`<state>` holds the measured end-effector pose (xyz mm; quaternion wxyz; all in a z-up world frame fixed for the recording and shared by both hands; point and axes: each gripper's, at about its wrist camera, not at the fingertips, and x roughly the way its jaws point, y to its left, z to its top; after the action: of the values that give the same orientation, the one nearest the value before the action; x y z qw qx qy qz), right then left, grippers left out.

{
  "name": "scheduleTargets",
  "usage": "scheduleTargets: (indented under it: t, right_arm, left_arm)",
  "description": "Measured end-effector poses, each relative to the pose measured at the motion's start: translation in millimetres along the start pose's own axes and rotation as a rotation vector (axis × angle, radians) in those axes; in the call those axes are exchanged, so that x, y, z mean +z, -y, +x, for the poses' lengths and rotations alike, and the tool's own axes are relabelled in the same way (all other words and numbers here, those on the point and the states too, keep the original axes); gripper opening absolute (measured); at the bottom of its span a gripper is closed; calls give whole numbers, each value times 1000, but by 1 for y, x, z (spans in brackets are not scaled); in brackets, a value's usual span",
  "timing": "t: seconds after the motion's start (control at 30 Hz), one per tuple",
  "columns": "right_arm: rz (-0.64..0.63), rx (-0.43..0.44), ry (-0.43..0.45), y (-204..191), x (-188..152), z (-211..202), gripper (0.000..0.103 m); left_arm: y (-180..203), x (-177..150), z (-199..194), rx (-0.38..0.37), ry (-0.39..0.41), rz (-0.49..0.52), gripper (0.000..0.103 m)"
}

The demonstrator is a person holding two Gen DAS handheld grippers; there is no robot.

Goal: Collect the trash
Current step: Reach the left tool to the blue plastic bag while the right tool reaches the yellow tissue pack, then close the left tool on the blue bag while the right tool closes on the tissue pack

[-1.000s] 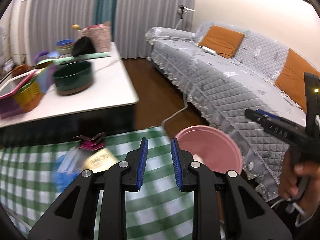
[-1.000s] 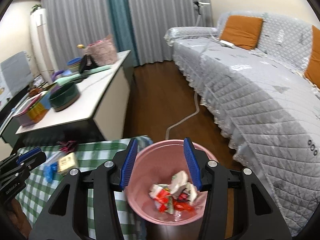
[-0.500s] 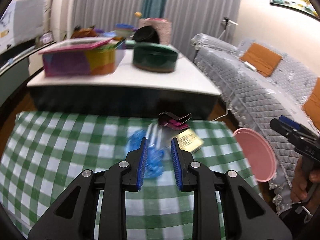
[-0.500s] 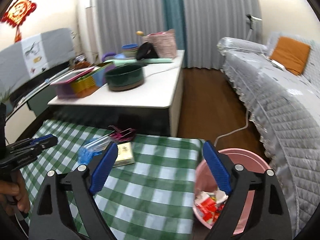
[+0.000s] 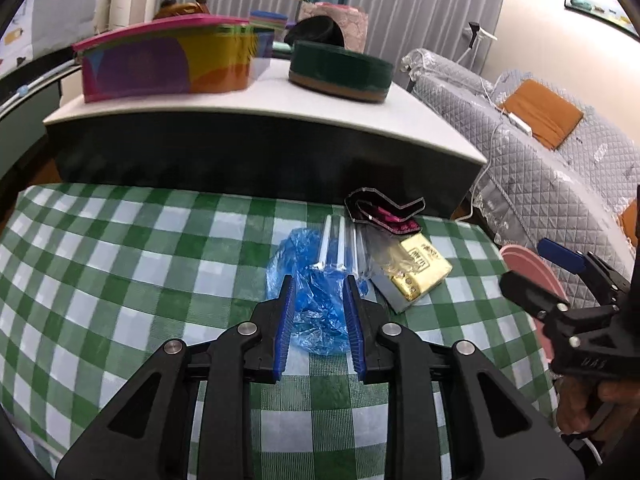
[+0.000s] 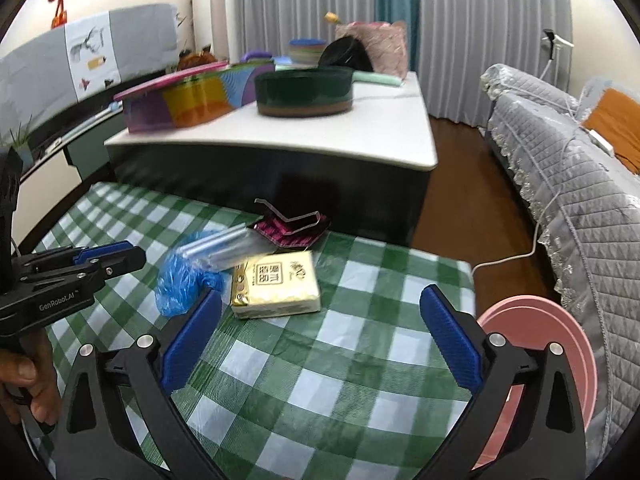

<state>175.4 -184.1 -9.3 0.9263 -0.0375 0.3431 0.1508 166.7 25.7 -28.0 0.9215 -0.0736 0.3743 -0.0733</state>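
your pink bin [image 6: 560, 344] sits at 4 o'clock off the checked cloth [image 6: 320, 380], its inside hidden now, trash visible a second ago. your left gripper [image 5: 319, 294], jaws narrowly apart, straddles the crinkly blue bag [image 5: 316, 312]. your right gripper [image 6: 320, 316] gapes wide near the gold packet [image 6: 276, 290].

Soft indoor light, even and quite bright, with strong fisheye bending in both views.

No hard shadows fall on the green-and-white checked tablecloth [image 5: 120, 280]; only the dark front of the white-topped low table [image 6: 280, 176] stays dim. The shiny gold foil packet [image 6: 276, 288] gives small glare. The multicoloured plastic box [image 5: 168, 64] and the grey pleated curtains [image 6: 480, 20] look smeared by motion blur. Black corners frame each picture, and straight edges curve near the rim.
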Motion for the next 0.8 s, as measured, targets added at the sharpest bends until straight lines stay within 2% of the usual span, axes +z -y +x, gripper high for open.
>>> scheduleTargets:
  t: [0.03, 0.1, 0.23, 0.7, 0.77, 0.8]
  right_arm:
    - [-5, 6, -15, -3, -1, 7, 97]
    - [-8, 13, -35, -6, -2, 16, 97]
    - [-5, 37, -79, -10, -5, 36, 97]
    - [13, 87, -198, -15, -7, 86, 97]
    - [7, 93, -204, -16, -7, 88, 97]
    - [3, 95, -202, -16, -7, 88, 94]
  left_arm:
    - [0, -1, 2, 1, -5, 1, 42]
    - [-2, -3, 7, -1, -10, -4, 56]
    - [-5, -6, 18, -7, -41, -15, 65]
    - [-12, -10, 39, -10, -101, -40, 63]
    - [-11, -11, 41, -6, -107, -37, 60]
    - [-10, -11, 43, -4, -116, -33, 53]
